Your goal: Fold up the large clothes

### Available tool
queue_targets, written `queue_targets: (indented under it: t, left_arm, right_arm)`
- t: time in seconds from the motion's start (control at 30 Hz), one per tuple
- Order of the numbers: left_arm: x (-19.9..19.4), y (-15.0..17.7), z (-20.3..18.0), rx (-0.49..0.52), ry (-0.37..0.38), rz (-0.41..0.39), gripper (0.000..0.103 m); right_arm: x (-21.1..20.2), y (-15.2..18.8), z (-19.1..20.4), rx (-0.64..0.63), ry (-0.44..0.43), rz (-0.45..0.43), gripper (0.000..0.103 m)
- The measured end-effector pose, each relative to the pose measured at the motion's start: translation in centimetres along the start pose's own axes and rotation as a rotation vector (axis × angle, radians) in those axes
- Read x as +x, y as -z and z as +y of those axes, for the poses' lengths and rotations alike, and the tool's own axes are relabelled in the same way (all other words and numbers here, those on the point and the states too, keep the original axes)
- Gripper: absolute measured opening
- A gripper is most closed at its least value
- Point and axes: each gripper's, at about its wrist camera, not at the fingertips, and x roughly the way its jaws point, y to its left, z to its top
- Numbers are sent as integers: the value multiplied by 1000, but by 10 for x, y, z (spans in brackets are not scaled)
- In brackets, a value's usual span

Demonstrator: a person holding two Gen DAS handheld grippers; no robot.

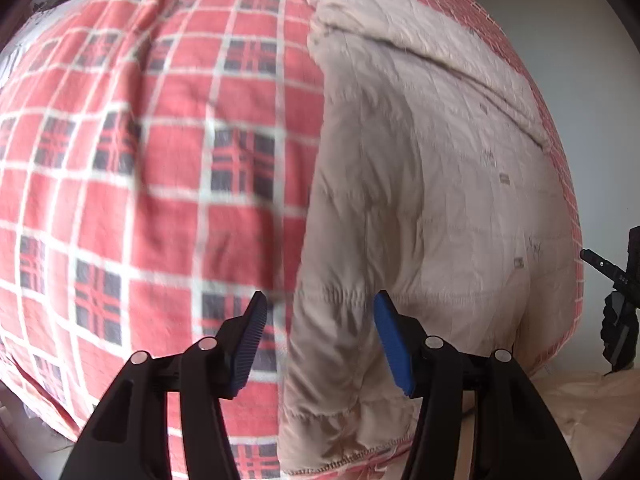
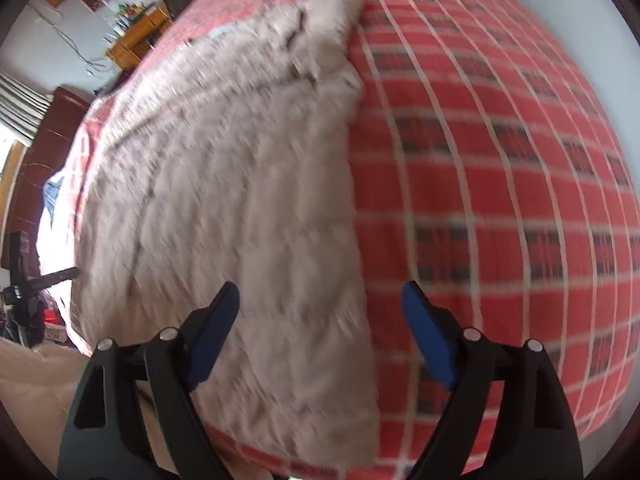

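Left wrist view first: the left gripper (image 1: 318,336) has its blue ribbed pads (image 1: 390,340) spread wide with nothing between them, hovering right over the long edge of a pale beige quilted padded garment (image 1: 420,184), probably a big puffy coat. Right wrist view is blurry, but the right gripper (image 2: 322,334) is just as wide and empty, sitting over the coat's other long edge. The coat lies flat on a bed under a red plaid sheet with white lines and dark checks (image 1: 120,160), which fills most of both views. Progress-wise, I'd say the coat already looks narrowed into a long strip with straight side edges, so the sides may be tucked in, though I can't see sleeves to confirm. What's left is probably folding it end to end into a compact bundle. There are a few small tag-like marks on the fabric, but they're too tiny to read, and I can't spot any brand or writing.
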Motion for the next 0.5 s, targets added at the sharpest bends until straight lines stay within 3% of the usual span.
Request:
queue_targets:
  t: [0.07, 0.2, 0.4, 0.5]
  left_arm:
    - [5, 6, -3, 14, -13, 17, 56]
    - [6, 14, -4, 28, -23, 34, 59]
    - [9, 19, -14, 29, -22, 85, 57]
    - [9, 22, -17, 38, -3, 111, 33]
  right_arm:
    - [7, 9, -4, 0, 26, 39, 83]
    - [18, 30, -9, -7, -18, 107, 83]
    - [35, 48, -2, -26, -40, 177, 66]
    - [34, 50, 2, -30, -91, 189, 41]
